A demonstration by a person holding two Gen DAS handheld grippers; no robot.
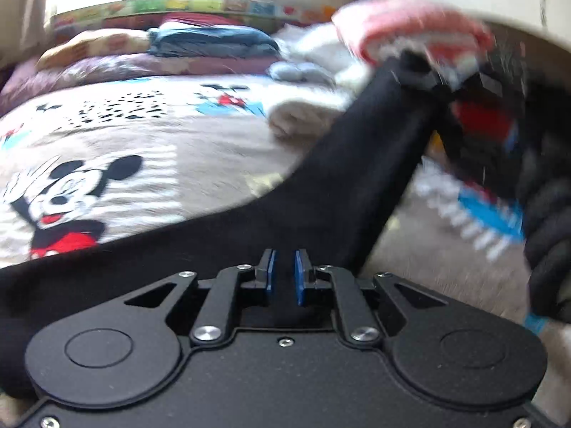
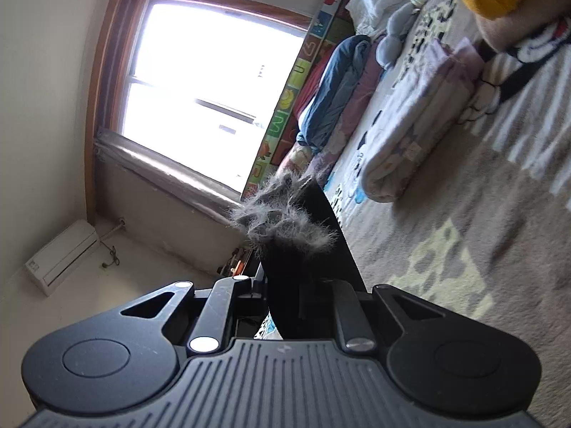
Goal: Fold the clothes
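A black garment [image 1: 339,178] stretches between both grippers above the bed. In the left wrist view my left gripper [image 1: 284,278] is shut on its lower edge, the cloth pinched between the blue pads [image 1: 272,274]. The cloth runs up and to the right to my right gripper [image 1: 424,71], which is blurred. In the right wrist view, which is rolled sideways, my right gripper [image 2: 299,285] is shut on the same black garment [image 2: 307,267]. The cloth hides its fingertips. A grey fuzzy lining [image 2: 282,214] sticks out beyond the jaws.
A cartoon mouse blanket [image 1: 125,142] covers the bed. Folded blue and purple clothes [image 1: 214,42], white cloth [image 1: 314,107] and pink cloth [image 1: 410,25] lie at the back. A black gloved hand [image 1: 549,214] is at the right. A folded quilt [image 2: 421,125] lies near the window [image 2: 214,82].
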